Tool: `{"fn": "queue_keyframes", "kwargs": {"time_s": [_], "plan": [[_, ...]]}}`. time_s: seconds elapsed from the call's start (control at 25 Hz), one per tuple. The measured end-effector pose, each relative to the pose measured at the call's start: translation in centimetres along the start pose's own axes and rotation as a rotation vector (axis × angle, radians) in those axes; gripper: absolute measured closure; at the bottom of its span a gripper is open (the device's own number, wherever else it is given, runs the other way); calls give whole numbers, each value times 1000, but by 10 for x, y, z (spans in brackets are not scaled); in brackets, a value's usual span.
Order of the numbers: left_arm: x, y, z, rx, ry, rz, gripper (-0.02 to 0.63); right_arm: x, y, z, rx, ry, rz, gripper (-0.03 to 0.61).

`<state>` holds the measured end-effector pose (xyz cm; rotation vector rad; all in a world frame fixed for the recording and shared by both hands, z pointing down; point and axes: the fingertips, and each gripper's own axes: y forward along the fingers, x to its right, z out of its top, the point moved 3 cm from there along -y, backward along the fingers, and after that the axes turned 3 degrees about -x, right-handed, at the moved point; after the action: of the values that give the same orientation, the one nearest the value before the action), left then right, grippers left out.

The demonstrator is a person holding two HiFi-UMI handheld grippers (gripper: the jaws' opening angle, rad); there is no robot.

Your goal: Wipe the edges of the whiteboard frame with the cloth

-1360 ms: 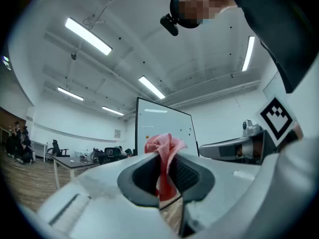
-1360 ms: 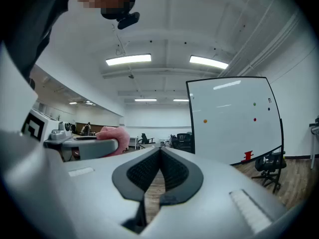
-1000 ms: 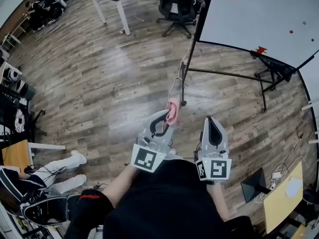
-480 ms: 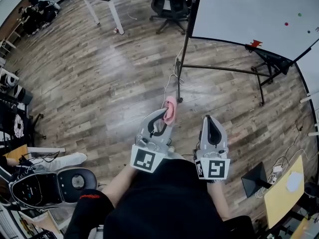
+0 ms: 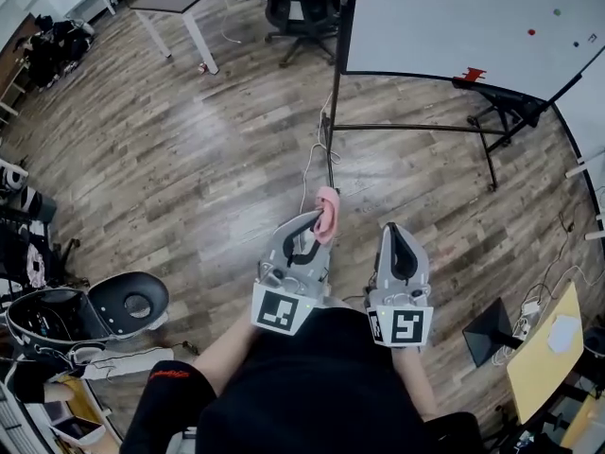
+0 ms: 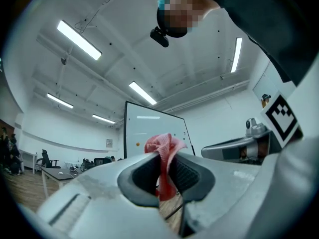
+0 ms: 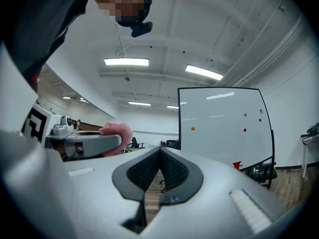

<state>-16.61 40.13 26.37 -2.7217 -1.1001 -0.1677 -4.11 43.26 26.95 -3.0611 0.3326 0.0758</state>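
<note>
Claws: two, side by side, held low before the person.
Left claw [image 6: 164,159]: clamped on the cloth.
Right claw [image 7: 160,152]: jaws pressed together, nothing between them.
Cloth [image 6: 162,146]: one, pink, pinched at the left claw's tips, with a bunch sticking out past them.
Whiteboard [image 5: 473,17]: one, on a stand, ahead of both claws and well apart, more to the right claw's side.
Dots [image 5: 531,32]: four on the whiteboard.
Change: whiteboard has slid left in the head view; both grips are as before.
</note>
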Motion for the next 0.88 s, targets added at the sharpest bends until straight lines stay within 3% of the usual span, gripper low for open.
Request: {"fn": "queue_keyframes", "kwargs": {"time_s": [0.64, 0.88], "plan": [[-87, 157, -43, 2, -14, 37, 568, 79, 147, -25, -48, 35, 13, 577], [-126, 214, -50, 12, -16, 25, 568, 99, 209, -16, -25, 23, 13, 577]]}}
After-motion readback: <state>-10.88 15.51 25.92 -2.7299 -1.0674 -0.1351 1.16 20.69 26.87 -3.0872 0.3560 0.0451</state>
